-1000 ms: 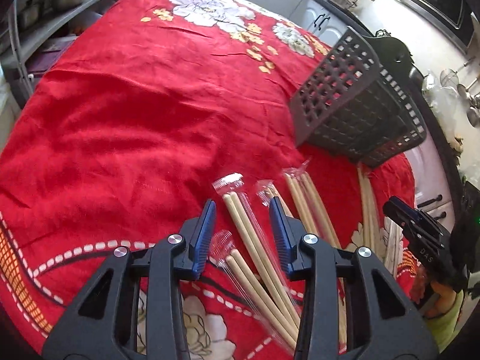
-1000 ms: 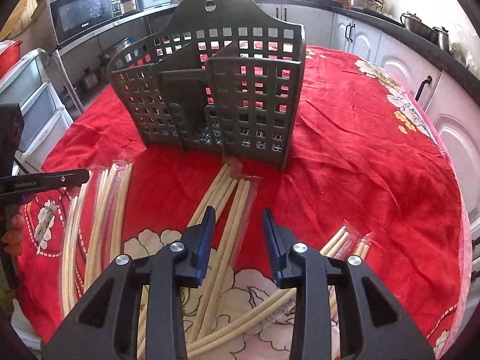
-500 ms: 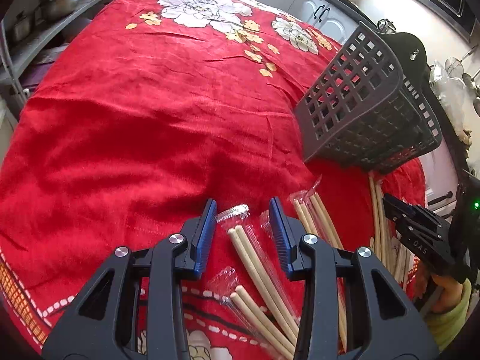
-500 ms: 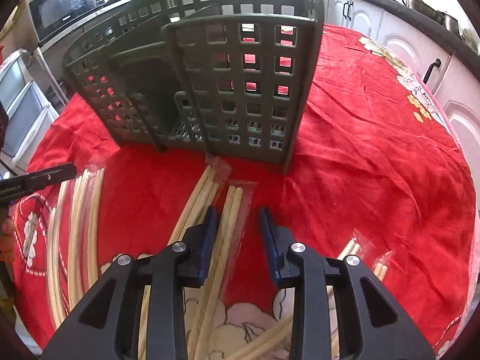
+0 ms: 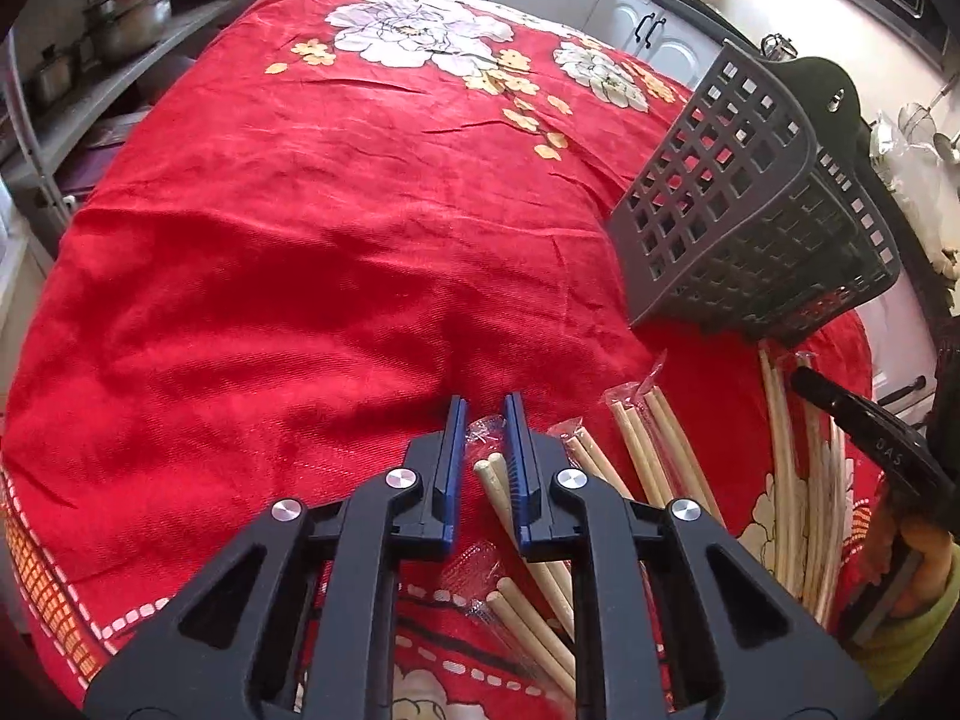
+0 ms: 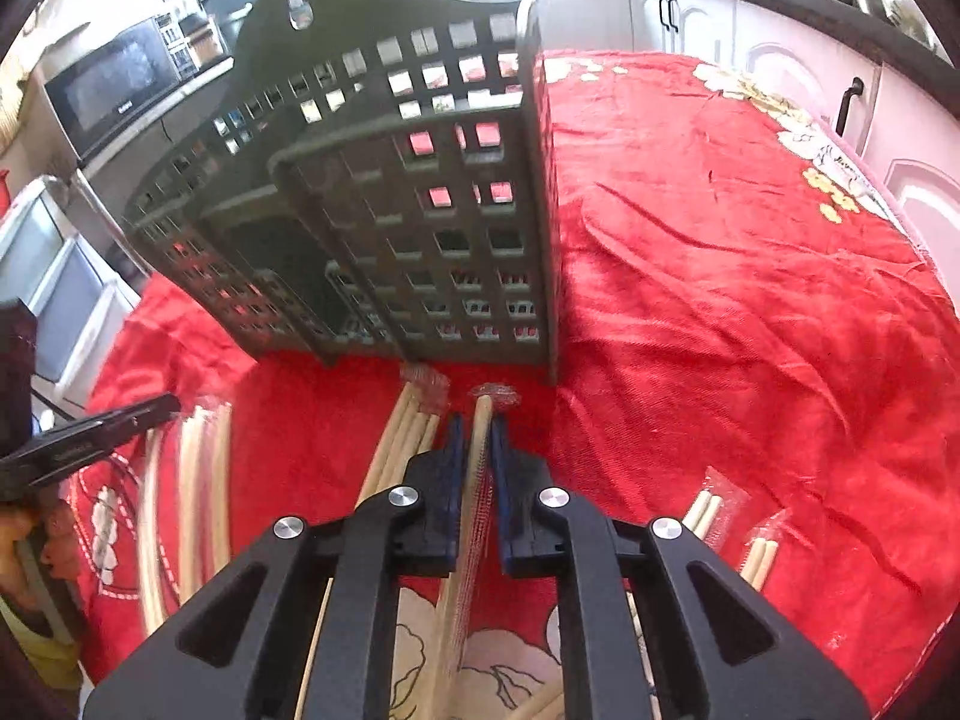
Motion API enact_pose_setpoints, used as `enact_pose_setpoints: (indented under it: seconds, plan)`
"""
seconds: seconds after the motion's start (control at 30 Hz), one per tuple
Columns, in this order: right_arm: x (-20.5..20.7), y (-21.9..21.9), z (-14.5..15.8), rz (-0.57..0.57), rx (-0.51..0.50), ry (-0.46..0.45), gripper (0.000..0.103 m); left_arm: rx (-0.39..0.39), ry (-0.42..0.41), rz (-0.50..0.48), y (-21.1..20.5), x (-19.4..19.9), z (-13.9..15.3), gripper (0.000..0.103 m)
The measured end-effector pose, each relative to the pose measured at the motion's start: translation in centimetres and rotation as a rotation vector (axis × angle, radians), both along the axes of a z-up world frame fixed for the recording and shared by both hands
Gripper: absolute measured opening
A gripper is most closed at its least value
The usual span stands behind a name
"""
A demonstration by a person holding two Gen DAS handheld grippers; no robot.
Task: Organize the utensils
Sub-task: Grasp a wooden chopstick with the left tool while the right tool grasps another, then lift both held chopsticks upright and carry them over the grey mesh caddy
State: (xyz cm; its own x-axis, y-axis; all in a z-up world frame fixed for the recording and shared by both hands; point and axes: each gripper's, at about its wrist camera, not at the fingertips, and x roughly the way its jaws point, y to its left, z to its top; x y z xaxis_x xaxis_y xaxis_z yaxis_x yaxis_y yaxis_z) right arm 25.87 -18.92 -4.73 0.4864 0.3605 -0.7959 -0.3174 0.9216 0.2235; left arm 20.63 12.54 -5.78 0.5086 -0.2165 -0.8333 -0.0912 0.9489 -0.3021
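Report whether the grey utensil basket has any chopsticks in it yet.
Empty, as far as visible: the grey utensil basket shows only bare compartments; wrapped chopsticks lie on the red cloth.

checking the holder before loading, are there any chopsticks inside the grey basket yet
No: in the right wrist view the grey basket shows only bare compartments, and the wrapped chopsticks lie on the red tablecloth in front of it.

White letters "DAS" stood on the black arm of the other gripper (image 5: 888, 450) at the left wrist view's right edge. Microwave (image 6: 114, 90) lettering, upper left of the right wrist view, was too small to read.
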Motion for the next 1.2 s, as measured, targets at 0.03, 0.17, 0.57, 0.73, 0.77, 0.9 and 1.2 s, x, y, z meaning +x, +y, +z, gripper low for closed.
enact_pose_setpoints:
  seconds: [0.03,0.17,0.57,0.73,0.77,0.9,1.2]
  plan:
    - [-0.1,-0.3,0.3,0.002,0.009,-0.011,0.009,-0.016,-0.007,0.0,0.2,-0.1,0.1,0.006]
    - [-1.3,-1.7,1.5,0.016,0.05,-0.051,0.008,-0.046,-0.056,-0.015,0.2,-0.9,1.4,0.005]
    - [-3.7,-2.6,7.5,0.059,0.197,-0.168,0.006,-0.058,-0.277,-0.081,-2.6,-2.0,10.0,0.003]
    - [-4.6,-2.0,10.3,0.087,0.222,-0.24,0.006,-0.054,-0.381,-0.139,-4.9,-2.7,14.2,0.003]
    - [-4.8,-2.1,10.9,0.091,0.225,-0.259,0.006,-0.047,-0.405,-0.155,-5.5,-2.9,15.1,0.003]
    - [-5.5,-2.6,12.9,0.1,0.252,-0.316,0.006,-0.042,-0.471,-0.202,-7.2,-3.3,18.0,0.003]
    - [-6.0,-4.0,17.1,0.08,0.301,-0.454,0.006,-0.029,-0.576,-0.26,-9.7,-2.2,23.5,0.003]
